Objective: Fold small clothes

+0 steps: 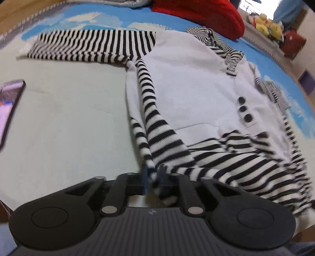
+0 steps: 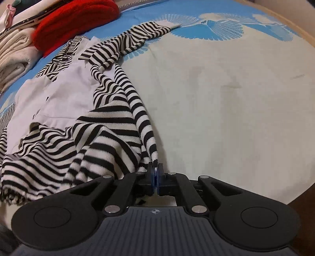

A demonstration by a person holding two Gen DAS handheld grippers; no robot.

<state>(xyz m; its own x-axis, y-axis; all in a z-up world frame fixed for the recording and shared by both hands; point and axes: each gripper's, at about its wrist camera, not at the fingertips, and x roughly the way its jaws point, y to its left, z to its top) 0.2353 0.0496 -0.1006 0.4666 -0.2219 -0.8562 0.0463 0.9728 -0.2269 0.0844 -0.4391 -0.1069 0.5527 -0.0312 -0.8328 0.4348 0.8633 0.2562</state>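
Note:
A small top (image 1: 187,78) with a white front panel, black buttons (image 1: 244,109) and black-and-white striped sleeves and hem lies on the bed sheet (image 1: 69,118). One striped sleeve (image 1: 88,45) stretches out flat to the left. My left gripper (image 1: 154,177) pinches a bunched corner of the striped hem between its blue pads, and a taut ridge of fabric runs up from it. In the right wrist view the same top (image 2: 65,94) lies to the left, its other sleeve (image 2: 137,37) reaching back. My right gripper (image 2: 155,173) is shut on the opposite striped hem corner.
A phone (image 1: 9,110) lies on the sheet at far left. A red knit item (image 2: 78,17) and a stack of folded pale clothes (image 2: 13,51) sit behind the top. Plush toys (image 1: 269,25) stand on a shelf beyond the bed. Pale sheet (image 2: 226,88) spreads to the right.

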